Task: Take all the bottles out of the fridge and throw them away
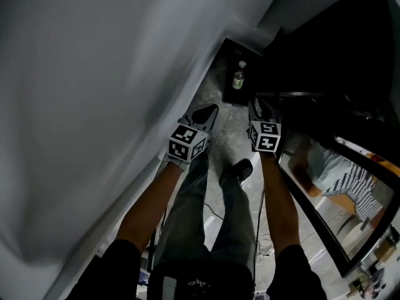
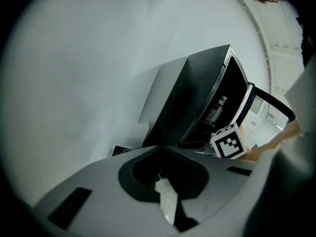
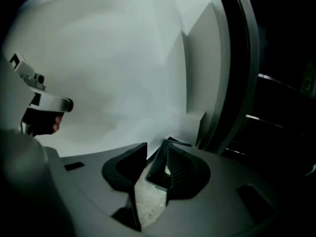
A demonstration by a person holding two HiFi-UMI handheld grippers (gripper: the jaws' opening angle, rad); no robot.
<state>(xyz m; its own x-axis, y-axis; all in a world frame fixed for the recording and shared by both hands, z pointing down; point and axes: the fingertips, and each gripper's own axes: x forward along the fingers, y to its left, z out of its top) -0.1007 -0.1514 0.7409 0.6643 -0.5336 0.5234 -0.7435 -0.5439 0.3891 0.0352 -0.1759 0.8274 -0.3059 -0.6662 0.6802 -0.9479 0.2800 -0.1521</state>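
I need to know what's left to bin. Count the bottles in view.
2. A green-labelled bottle stands in the black container by the wall; a second bottle sits inside the open fridge. Its dark interior may hide more.

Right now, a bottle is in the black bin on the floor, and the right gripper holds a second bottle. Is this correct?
One part is wrong: the right gripper holds no bottle. The right gripper view shows its jaws apart with nothing between them. The bottle is in the black bin on the floor, as the head view shows.
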